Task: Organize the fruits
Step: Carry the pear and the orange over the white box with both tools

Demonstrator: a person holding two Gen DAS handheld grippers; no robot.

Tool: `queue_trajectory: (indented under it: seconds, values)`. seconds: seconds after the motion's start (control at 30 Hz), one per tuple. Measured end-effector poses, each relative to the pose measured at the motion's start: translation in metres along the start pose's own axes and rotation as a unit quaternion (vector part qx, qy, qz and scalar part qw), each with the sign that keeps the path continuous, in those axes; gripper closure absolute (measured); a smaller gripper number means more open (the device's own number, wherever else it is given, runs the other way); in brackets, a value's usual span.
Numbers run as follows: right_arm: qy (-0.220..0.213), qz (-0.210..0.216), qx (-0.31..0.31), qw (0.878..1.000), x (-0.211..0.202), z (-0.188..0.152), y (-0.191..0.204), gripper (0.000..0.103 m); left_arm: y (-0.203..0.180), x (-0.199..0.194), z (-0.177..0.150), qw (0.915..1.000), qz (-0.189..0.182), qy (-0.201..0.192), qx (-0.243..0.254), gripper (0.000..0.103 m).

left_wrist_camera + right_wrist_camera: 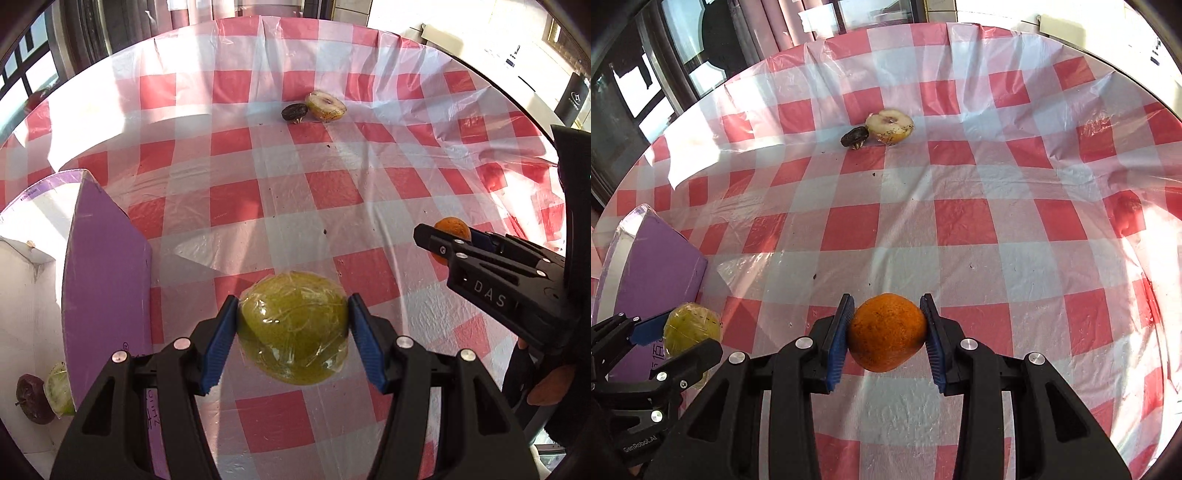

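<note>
A round table [280,206] wears a red and white checked cloth [979,221] with shiny clear plastic over it. Sun falls on it from the windows behind.

At the far left sits a white box [22,332] with a purple flap [107,273] standing up. Inside the box lie a dark fruit [31,398] and a green piece [59,391], side by side and touching.

Next comes the left gripper [293,328]. Its blue pads squeeze a green fruit [293,328] wrapped in clear film. The fruit is up off the cloth, close to the purple flap.

Far back in the middle of the table lie a small dark bit [854,137] and a pale cut fruit [890,126], touching.

On the right, the right gripper [886,332] grips an orange [886,332] tight between its pads, also held above the cloth.
</note>
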State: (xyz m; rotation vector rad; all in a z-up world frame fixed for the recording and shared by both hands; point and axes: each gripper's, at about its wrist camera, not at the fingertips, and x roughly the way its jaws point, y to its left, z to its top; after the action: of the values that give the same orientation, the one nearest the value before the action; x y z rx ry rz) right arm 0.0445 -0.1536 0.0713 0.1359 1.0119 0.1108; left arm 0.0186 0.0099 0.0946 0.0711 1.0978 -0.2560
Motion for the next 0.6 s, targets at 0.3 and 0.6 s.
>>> queue_trajectory:
  seconds: [0.3, 0.6]
  values:
    - [-0.025, -0.011, 0.006, 1.0, -0.04, -0.012, 0.025, 0.067, 0.001, -0.045, -0.017, 0.9987, -0.016, -0.03, 0.038, 0.043]
    - [-0.047, -0.029, 0.018, 0.998, -0.071, -0.028, 0.044, 0.067, 0.007, -0.085, -0.02, 0.9939, -0.032, -0.081, 0.067, 0.043]
